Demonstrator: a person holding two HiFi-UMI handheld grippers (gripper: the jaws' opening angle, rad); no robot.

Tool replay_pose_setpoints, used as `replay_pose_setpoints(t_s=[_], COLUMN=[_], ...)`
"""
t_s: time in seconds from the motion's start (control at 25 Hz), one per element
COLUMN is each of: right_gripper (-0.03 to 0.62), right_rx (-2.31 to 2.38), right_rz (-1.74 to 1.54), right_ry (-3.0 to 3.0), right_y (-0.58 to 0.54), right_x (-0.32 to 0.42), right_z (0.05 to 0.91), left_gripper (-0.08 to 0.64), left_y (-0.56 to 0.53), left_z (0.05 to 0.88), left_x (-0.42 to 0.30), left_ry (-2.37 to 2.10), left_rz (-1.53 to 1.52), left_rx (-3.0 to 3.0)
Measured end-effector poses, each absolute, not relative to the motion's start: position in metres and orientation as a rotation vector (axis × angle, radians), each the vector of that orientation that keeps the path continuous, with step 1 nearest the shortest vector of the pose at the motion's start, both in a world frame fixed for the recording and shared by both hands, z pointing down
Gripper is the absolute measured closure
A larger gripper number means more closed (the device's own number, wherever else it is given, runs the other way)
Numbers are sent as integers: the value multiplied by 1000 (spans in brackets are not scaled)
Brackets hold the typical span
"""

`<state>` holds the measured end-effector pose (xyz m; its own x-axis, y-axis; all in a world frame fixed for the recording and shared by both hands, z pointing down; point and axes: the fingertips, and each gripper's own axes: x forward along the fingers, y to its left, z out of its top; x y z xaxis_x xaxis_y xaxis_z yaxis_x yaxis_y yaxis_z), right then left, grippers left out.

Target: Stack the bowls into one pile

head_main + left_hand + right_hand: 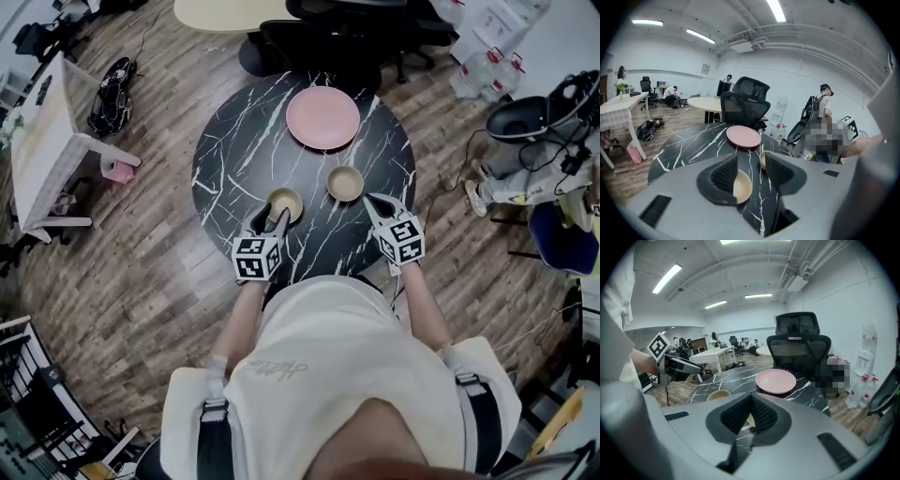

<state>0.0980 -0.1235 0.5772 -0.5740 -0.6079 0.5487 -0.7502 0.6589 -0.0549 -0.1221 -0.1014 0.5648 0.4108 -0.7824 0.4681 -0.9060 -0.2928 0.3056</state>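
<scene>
Left gripper (270,223): fingers apart, unclamped, one edge of the left tan round bowl (285,203) between them.
Left bowl: empty, on the black marble-patterned round bench (220,159).
Pink round plate (322,117): one, empty.
Right tan round bowl (345,183): empty, apart from the left one.
Bowls: two.
Right gripper (377,204): fingers closed, holding nothing.

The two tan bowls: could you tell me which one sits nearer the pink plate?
The right-hand bowl, closest to the pink plate; the left-hand bowl lies farther off, by the left hand-held gripper.
</scene>
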Motion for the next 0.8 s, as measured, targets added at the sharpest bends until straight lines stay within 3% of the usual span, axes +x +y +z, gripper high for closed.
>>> replay_pose_setpoints(t_s=[0.8], right_gripper=[586], right_rx=[978], right_rz=[507], right_ry=[-2344], right_y=[-73], right_x=[84], right_z=[605], left_gripper=[359], left_y=[-108], left_z=[661], left_x=[-158], left_ry=[-1347], left_rz=[502], left_rx=[2039])
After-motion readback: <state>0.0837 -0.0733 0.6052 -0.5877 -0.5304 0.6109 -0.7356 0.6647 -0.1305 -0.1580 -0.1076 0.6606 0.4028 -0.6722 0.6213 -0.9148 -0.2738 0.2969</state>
